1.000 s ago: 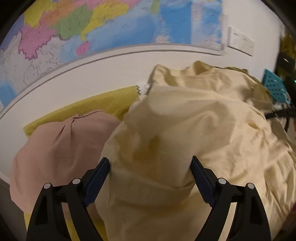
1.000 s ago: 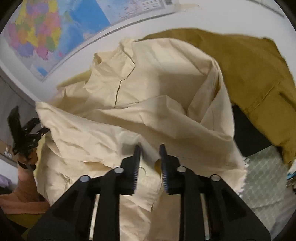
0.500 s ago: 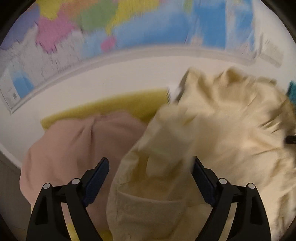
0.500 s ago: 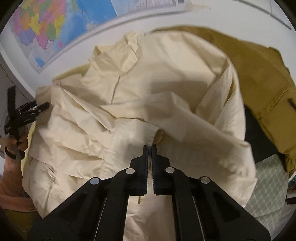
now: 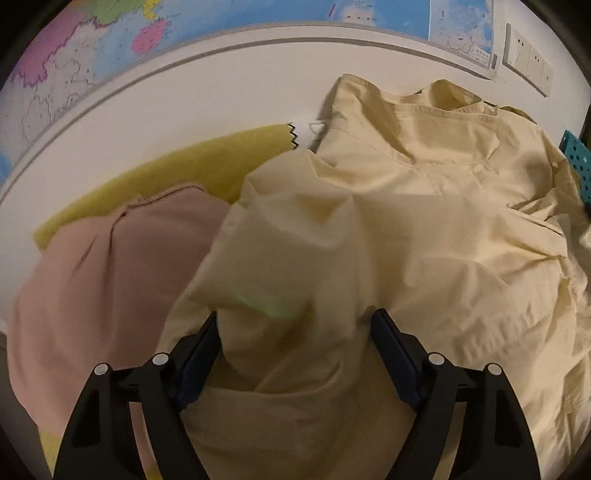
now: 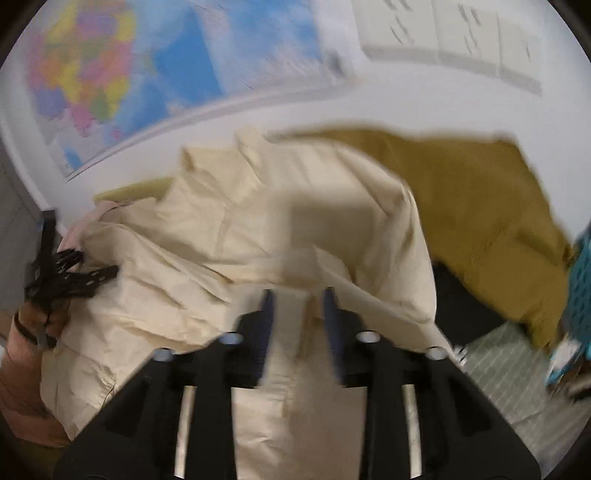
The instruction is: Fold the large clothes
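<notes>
Both wrist views close, angled down, sharing cream shirt (image 5: 424, 236) and wall map (image 6: 122, 74)

shirt (image 5: 424, 229) overlaps folded garment (image 5: 103, 280) (to its left).

White wall (image 5: 192, 96) with colourful map (image 5: 258, 14)

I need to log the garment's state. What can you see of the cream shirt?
The cream shirt is thin, creased woven cloth with a collar and placket, lying crumpled and partly folded. It overlaps the pink garment and mustard garment. A bunched fold sits between the closing left gripper; a strip lies between the opening right gripper.
</notes>
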